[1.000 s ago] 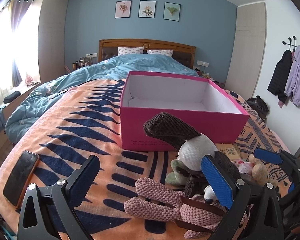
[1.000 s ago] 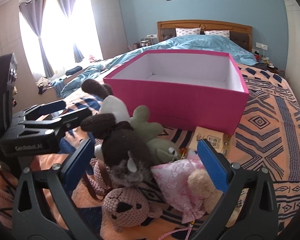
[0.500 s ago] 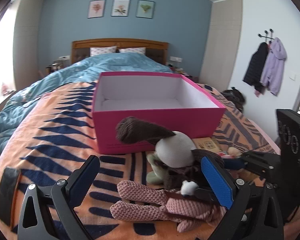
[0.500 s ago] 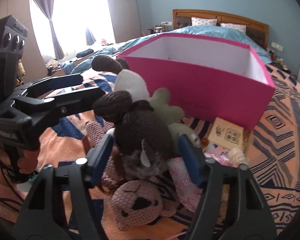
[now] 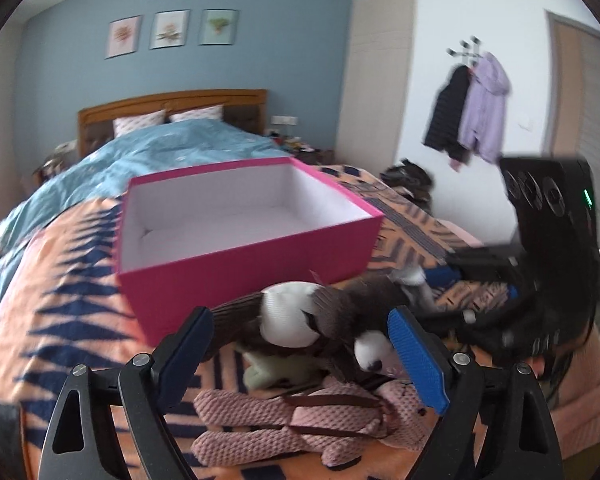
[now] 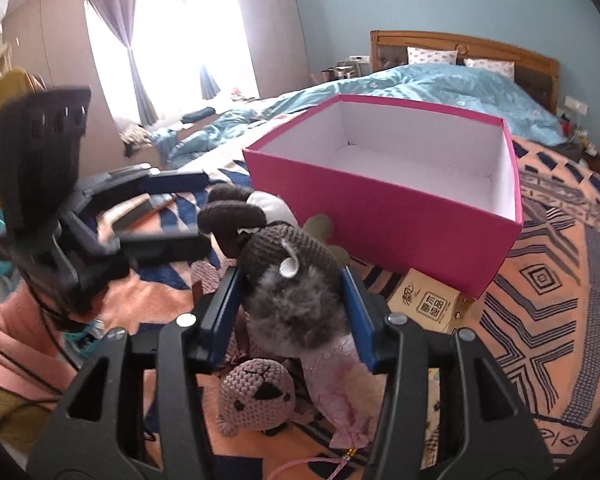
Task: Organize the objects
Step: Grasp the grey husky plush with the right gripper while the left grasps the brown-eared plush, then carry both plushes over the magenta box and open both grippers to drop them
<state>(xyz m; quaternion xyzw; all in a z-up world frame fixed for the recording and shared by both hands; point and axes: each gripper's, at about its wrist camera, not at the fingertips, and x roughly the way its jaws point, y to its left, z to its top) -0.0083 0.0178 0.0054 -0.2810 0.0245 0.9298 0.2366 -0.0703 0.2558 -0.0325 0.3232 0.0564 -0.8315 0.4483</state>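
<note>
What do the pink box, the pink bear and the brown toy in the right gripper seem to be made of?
Pink box: probably cardboard, with thin stiff walls, a matte pink outside and a plain white inside.
Pink bear: crocheted yarn; its looped stitches show.
Brown toy: knitted brown yarn with a fuzzy grey patch. The right gripper is closing on it, both pads against its sides.

Bed (image 6: 560, 280): orange blanket with navy pattern, blue duvet (image 6: 440, 84) toward 12 o'clock. On blanket: open pink box (image 6: 380, 204), centre. Toy pile at 6 o'clock: pink knitted bear (image 6: 258, 398), green plush (image 5: 276, 372). Printed card (image 6: 428, 308) at box's 5 o'clock corner.
</note>
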